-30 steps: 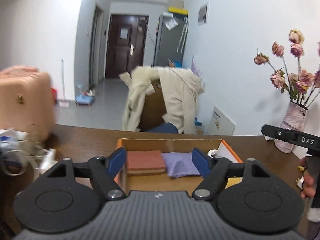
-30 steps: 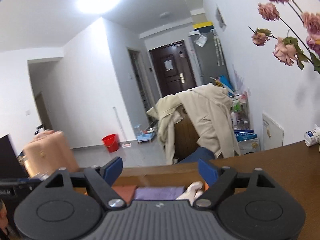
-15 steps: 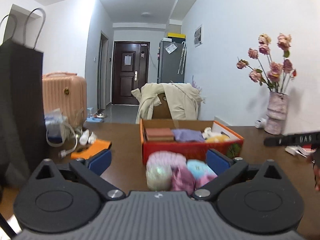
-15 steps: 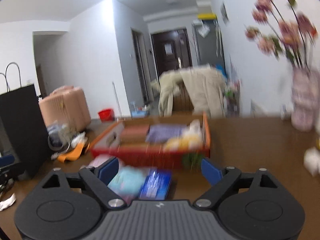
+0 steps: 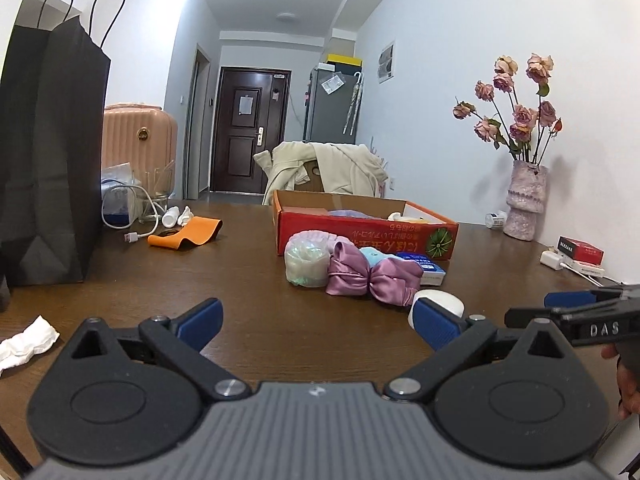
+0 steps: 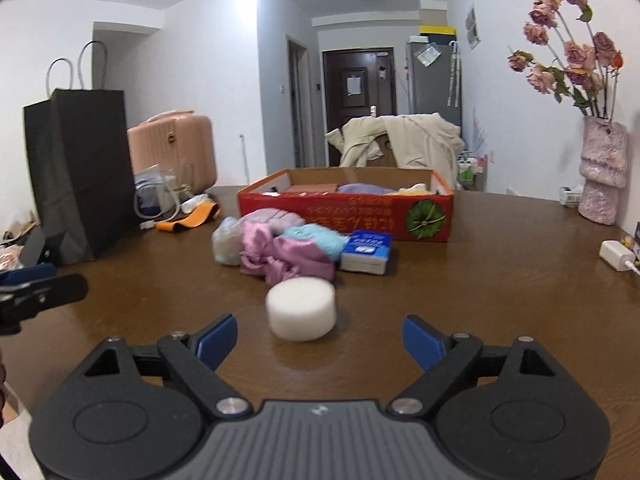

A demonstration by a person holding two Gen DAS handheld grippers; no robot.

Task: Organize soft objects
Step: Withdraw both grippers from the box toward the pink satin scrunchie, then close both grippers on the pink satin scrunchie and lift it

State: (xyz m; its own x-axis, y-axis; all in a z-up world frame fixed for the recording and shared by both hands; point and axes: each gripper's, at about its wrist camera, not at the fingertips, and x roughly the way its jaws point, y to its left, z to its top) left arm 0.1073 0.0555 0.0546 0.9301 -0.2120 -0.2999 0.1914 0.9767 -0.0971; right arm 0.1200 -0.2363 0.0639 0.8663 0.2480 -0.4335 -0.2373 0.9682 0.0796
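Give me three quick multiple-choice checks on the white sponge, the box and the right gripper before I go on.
1. Where is the white sponge?
A. in the box
B. on the table before the right gripper
C. in the black bag

2. What colour is the box outside?
A. red
B. blue
C. green

3. The right gripper is:
A. shut on the sponge
B. shut, empty
C. open, empty

Answers: 1 B, it sits on bare table ahead of the fingertips; 2 A, its front wall is red; 3 C, the jaws stand wide apart, touching nothing.

Bare table [image 6: 480, 300] right of white sponge [image 6: 301, 314]; black bag [image 6: 80, 168] blocks left.
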